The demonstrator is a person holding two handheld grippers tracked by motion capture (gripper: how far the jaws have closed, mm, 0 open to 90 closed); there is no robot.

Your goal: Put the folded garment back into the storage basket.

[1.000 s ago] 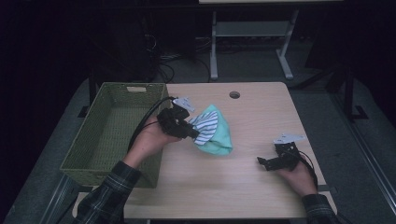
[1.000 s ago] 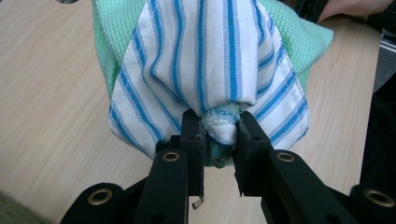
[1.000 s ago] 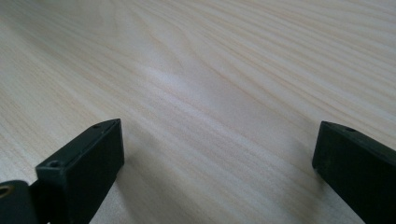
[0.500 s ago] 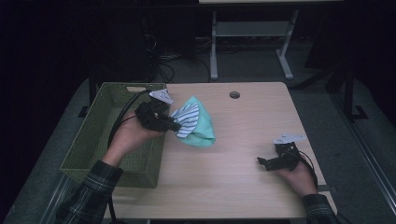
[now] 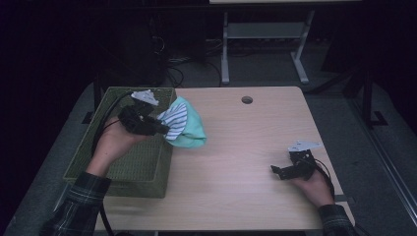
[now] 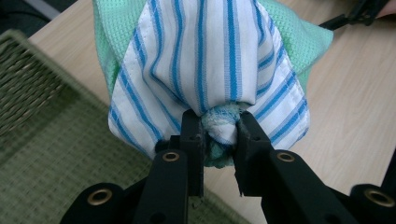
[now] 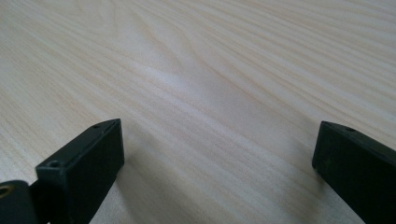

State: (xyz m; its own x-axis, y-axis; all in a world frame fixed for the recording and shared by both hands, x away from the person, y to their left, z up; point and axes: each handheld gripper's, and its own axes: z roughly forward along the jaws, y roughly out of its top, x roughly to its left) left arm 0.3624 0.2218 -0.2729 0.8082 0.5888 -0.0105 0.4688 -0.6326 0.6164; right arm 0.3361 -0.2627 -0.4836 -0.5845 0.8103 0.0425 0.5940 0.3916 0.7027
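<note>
Left gripper (image 6: pixel 219 135) clamps a bunched blue-striped white and mint-green cloth (image 6: pixel 219 60) over the green woven basket's (image 5: pixel 118 167) rim, apparently clear of it. Right gripper (image 7: pixel 217 154) rests wide open, empty, on the light wooden table (image 7: pixel 224 70).

Light wood-grain rectangular table (image 5: pixel 236 162), round cable hole (image 5: pixel 247 100) near far edge. Green woven rectangular basket (image 5: pixel 123 167) sits on its left end, overhanging the left edge. Right gripper (image 5: pixel 278 170) rests low at the near right corner, hand behind it.
</note>
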